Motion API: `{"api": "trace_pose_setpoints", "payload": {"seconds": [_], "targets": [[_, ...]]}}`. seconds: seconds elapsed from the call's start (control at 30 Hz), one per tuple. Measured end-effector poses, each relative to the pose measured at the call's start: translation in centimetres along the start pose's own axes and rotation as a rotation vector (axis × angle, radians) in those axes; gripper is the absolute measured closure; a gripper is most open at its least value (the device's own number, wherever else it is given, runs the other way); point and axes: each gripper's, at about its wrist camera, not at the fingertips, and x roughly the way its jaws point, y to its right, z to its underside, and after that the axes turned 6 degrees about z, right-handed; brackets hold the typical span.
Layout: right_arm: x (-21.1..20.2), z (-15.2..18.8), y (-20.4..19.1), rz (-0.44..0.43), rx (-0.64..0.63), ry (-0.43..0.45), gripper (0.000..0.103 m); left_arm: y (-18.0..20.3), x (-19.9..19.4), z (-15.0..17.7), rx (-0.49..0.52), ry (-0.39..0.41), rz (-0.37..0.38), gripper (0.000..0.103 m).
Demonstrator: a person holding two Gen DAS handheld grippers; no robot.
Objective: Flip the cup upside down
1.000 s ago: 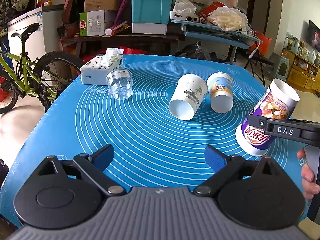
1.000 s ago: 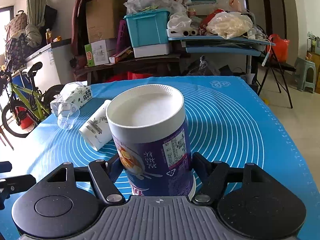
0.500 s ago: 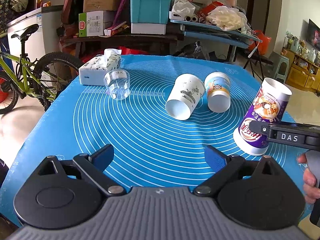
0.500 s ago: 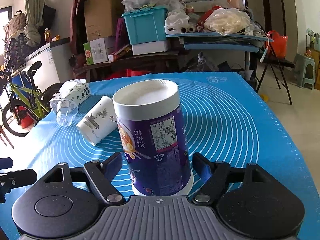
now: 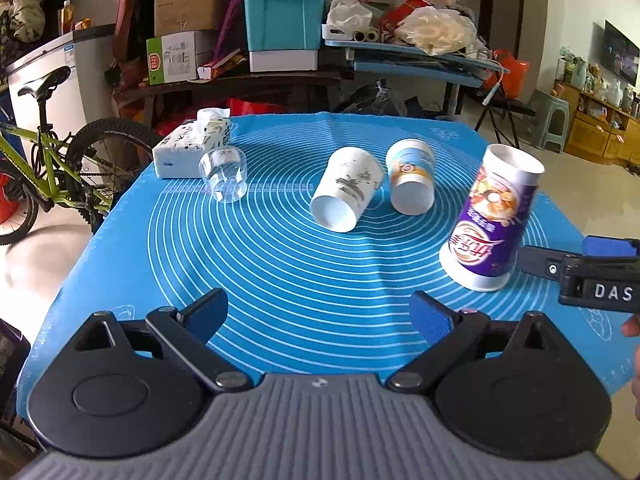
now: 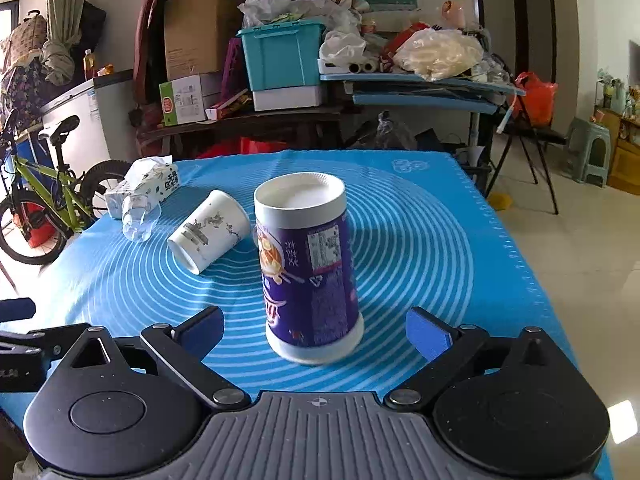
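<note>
- Right gripper (image 6: 314, 330): 1 pc, nearest in right wrist view. Jaws spread wide, released, gripping nothing. Blue pads (image 6: 424, 330) sit either side of cup base, not touching it.
- Left gripper (image 5: 320, 314): 1 pc. Jaws spread wide, nothing between them, only mat underneath.
- Purple cup (image 6: 308, 268): task item, 1 pc. Tall paper cup, purple wrap w/ food print, barcode panel and recycling mark, white bands at both ends. Stands upside down: wide rim on mat, closed white base up. Sits on near-right part of mat, just ahead of right gripper; leans slightly in left wrist view (image 5: 490, 216).
- Blue mat (image 5: 280, 264): 1 pc, white concentric rings, covers table. Wide bare stretch across near-left and centre; right edge runs close behind purple cup, floor beyond.
- White cup w/ grey print (image 5: 346, 194): 1 pc, on its side mid-mat, mouth toward cameras.
- Blue-orange cup (image 5: 411, 176): 1 pc, on its side just right of white cup; touching or not, can't tell.
- Clear plastic cup (image 5: 224, 174): 1 pc, on its side, far-left, just in front of tissue pack.
- Tissue pack (image 5: 192, 144): 1 pc, at far-left mat edge.
- Cups total: 4 (1 inverted, 3 lying).
- Bicycle (image 5: 44, 176): 1 pc, off left edge of table.
</note>
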Motion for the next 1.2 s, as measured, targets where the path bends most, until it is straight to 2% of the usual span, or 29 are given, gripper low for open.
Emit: {"api": "trace_pose_setpoints", "payload": {"seconds": [0.5, 1.2], "targets": [[-5.2, 2.3, 1.1, 0.032, -0.013, -0.029, 0.003, 1.9, -2.2, 1.3, 0.022, -0.006, 0.012, 0.007], [-6.7, 3.7, 1.2, 0.019, -0.028, -0.055, 0.003, 2.4, -2.6, 2.6, 0.038, -0.021, 0.021, 0.007]]}}
